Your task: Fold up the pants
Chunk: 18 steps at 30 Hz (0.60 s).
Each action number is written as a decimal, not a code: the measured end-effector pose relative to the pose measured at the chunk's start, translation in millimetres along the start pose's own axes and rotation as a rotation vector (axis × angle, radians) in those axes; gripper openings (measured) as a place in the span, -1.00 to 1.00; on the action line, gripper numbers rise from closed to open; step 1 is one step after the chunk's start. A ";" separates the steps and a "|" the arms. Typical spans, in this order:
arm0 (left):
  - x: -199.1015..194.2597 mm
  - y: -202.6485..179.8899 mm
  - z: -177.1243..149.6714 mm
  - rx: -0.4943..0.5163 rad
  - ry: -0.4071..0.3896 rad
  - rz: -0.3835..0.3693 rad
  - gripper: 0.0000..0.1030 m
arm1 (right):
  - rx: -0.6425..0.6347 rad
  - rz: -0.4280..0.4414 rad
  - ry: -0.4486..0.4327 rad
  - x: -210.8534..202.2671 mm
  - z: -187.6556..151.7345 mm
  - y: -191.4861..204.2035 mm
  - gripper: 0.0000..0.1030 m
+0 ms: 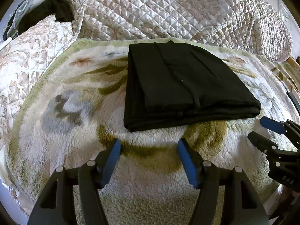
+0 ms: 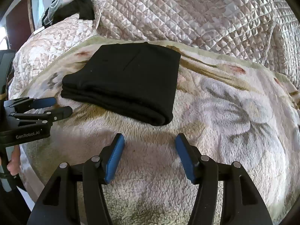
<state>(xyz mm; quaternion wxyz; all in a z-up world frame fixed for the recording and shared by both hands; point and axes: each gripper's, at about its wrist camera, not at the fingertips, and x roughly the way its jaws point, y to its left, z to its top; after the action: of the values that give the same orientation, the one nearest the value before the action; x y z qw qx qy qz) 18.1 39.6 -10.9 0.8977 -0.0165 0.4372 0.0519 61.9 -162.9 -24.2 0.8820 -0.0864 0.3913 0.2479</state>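
Black pants (image 1: 183, 86) lie folded into a compact, layered rectangle on a fleece floral blanket (image 1: 75, 112). They also show in the right wrist view (image 2: 125, 80). My left gripper (image 1: 149, 146) is open and empty, hovering just in front of the pants' near edge. My right gripper (image 2: 150, 140) is open and empty, in front of the pants' near right corner. In the left wrist view the right gripper (image 1: 262, 129) shows at the right edge. In the right wrist view the left gripper (image 2: 61, 106) shows at the left, near the pants' left end.
A quilted floral bedspread (image 1: 168, 9) is bunched behind the blanket. A pillow (image 1: 28, 52) lies at the left, with dark clothes (image 1: 46, 11) piled beyond it. The blanket (image 2: 234, 112) stretches to the right of the pants.
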 end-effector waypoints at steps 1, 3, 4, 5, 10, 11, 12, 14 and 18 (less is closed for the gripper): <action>0.0 0.0 0.0 -0.002 0.002 0.000 0.29 | 0.001 0.000 -0.001 0.1 0.0 0.0 0.14; 0.2 -0.2 -0.1 -0.002 0.004 0.002 0.29 | 0.001 -0.001 -0.003 0.1 -0.4 0.6 0.14; 0.5 0.1 0.3 -0.001 0.004 0.004 0.30 | 0.001 -0.001 -0.004 0.0 -0.4 0.6 0.14; 0.4 -0.4 0.1 0.001 0.005 0.007 0.30 | 0.001 0.000 -0.003 0.1 -0.5 0.5 0.14; 0.6 -0.9 0.3 0.002 0.007 0.012 0.31 | 0.002 0.001 -0.003 0.1 -0.4 0.1 0.15; 0.5 -0.8 0.4 0.001 0.007 0.011 0.31 | 0.001 0.001 -0.003 0.1 -0.5 0.1 0.15; 0.5 -0.8 0.4 0.001 0.008 0.011 0.31 | 0.001 0.001 -0.003 0.1 -0.6 0.0 0.15; 0.5 -0.9 0.5 0.003 0.007 0.012 0.31 | 0.000 0.001 -0.004 0.2 -0.7 0.0 0.15; 0.9 -0.8 0.7 0.004 0.008 0.013 0.31 | 0.002 0.001 -0.010 0.1 -0.9 0.1 0.17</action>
<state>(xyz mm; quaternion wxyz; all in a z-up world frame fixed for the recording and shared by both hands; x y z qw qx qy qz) 19.3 38.9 -11.1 0.8956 -0.0123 0.4410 0.0568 61.3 -163.1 -24.8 0.8841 -0.0838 0.3870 0.2483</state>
